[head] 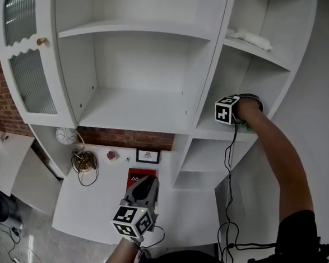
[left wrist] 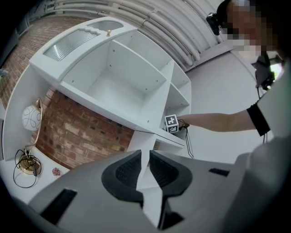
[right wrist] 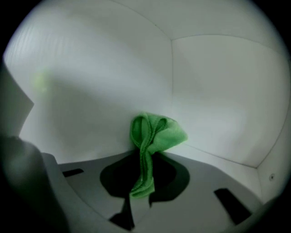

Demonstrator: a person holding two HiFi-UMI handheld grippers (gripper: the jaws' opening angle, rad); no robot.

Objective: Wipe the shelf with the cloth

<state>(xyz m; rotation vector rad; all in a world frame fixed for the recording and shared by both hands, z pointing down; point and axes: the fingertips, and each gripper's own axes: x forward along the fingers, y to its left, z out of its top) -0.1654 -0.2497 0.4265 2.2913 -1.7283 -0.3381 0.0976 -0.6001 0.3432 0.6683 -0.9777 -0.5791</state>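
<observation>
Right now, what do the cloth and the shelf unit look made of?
Cloth: green, likely microfibre; fine fuzzy nap, hemmed edge, limp soft folds. Shelf unit: probably painted or laminated wood board, smooth matt white; flat straight panels with crisp square edges and an even, grain-free surface. Core material can't be told.

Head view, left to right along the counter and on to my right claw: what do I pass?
White globe → brass base ringed with cable → small red ornament → framed picture → right claw, inside the shelf compartment, gripping the green cloth.
</observation>
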